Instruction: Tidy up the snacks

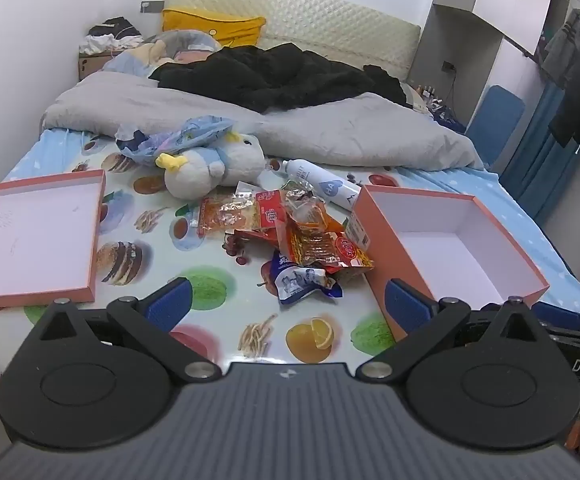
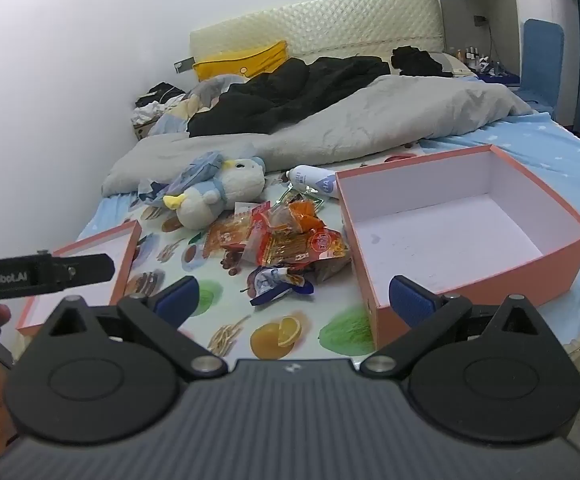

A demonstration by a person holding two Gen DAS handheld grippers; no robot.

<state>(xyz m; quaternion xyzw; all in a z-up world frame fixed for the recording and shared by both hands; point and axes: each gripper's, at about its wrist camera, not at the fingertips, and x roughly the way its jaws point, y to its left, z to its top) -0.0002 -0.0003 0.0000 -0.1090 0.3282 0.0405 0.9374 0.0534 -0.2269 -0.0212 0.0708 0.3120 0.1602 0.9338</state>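
Hovering short of the snack pile (image 1: 290,232), both tools, left tool (image 1: 288,304) and right tool (image 2: 291,300), stand wide open, empty. Sorting not begun; next, grip one packet beside the empty box (image 2: 449,232).

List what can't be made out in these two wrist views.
- Snack packets: print too small to read, both views; lower packets covered by upper ones.
- Spray bottle: base hidden behind the open box, right view.
- Box lid: near part hidden by the left gripper's body, right view.
- Floor by the bed: cut off by frame edges.
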